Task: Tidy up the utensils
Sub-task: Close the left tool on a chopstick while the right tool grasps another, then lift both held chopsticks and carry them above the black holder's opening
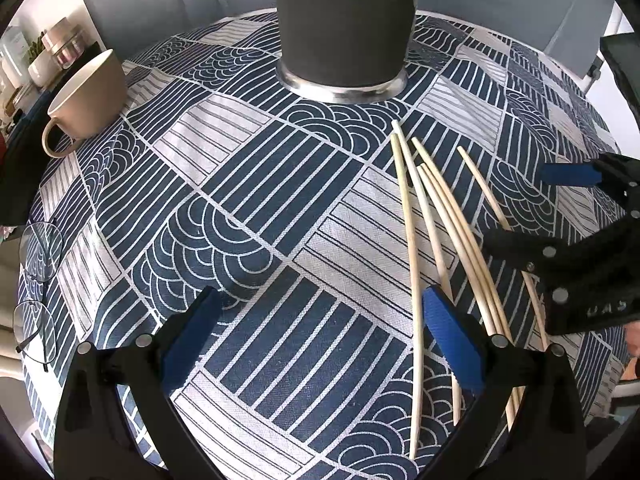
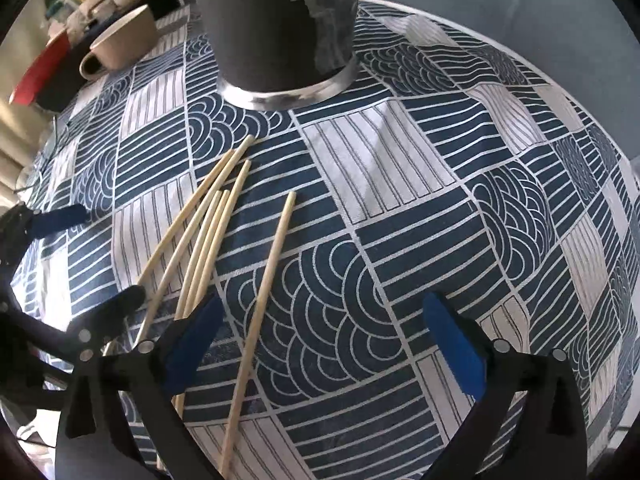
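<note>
Hovering over the chopsticks (image 2: 224, 236) now, both grippers pointed steeply down at the desk (image 2: 400, 168). Right gripper (image 2: 324, 344) is spread wide, nothing btwn the pads; the lone stick (image 2: 264, 296) runs up just inside its left finger. Left gripper (image 1: 320, 340) is wide open too and holding nothing, w/ its right pad sitting over the loose fan of sticks (image 1: 436, 216).

They lie flat on the patterned cloth, tips aimed toward the dark cup w/ the metal base (image 2: 280, 28), which looks like the holder they'd go in.

Handling, my read: thin pale wood or bamboo, v. light, stiff, round, so they'll likely roll and skid on the fabric when you nudge them. Lying that low, pads prob need to come right down to the cloth. You'd do best pinching across the mid-length or a bit toward the thick end, so a stick doesn't swing in the grip. Single stick looks the easiest first pick, clear of the bunch.
</note>
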The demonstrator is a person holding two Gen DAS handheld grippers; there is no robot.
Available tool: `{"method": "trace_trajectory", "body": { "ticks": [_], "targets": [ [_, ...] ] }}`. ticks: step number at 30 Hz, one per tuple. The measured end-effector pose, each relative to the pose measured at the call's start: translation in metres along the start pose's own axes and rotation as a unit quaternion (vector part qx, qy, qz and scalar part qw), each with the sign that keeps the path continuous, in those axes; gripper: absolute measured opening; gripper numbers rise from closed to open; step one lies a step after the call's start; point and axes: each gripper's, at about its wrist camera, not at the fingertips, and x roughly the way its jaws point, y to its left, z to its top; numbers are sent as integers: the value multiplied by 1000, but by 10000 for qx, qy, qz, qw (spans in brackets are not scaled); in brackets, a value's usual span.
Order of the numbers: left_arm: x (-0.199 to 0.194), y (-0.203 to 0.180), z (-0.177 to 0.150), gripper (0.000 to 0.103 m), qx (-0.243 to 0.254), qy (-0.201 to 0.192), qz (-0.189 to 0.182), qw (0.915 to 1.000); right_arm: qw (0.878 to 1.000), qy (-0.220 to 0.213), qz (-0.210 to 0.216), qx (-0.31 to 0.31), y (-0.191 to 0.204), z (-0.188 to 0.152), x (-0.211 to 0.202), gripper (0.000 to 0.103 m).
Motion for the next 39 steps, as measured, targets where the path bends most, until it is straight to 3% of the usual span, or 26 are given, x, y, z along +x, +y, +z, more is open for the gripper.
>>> {"method": "trace_trajectory", "body": {
  "ticks": [4,6,7,9,10,11,12,14,21,26,33,39],
  "targets": [
    [-4,0,-2,89,101,-6,-58,9999,9997,-40,43,-254,-2,-5,-2,95],
    [-7,3,-1,78,106,26,-70,9999,9994,-67,71,-331,-7,-8,-4,91],
    [-8,6,-1,74,108,29,-72,9999,9993,-97,81,-362,-11,-9,-8,83],
    [-11,14,-2,57,81,45,-71,9999,9993,-155,75,-342,-22,-14,-17,55],
    [-12,17,-2,52,63,42,-59,10000,9993,-168,60,-317,-30,-15,-21,27],
    [-13,23,-2,38,-1,41,-41,10000,9995,-148,31,-291,-34,-13,-24,8],
    [-14,27,-2,15,-50,52,-32,10000,9996,-128,2,-254,-42,-15,-25,8],
    [-15,34,-2,6,-111,117,-85,9998,9998,-113,147,-108,-55,-15,-26,5],
    [-12,39,2,5,-257,245,-248,9991,9962,24,736,464,-74,-7,-22,4],
    [-12,49,3,4,-495,417,-522,9965,9831,131,1406,1164,-97,-9,-18,4],
    [-31,68,13,4,-563,354,-483,9966,9778,-33,1472,1489,-104,-13,-33,5],
    [-61,90,50,4,-704,-57,-408,9967,9727,-533,1586,1609,-110,11,-72,5]
  ]
}}
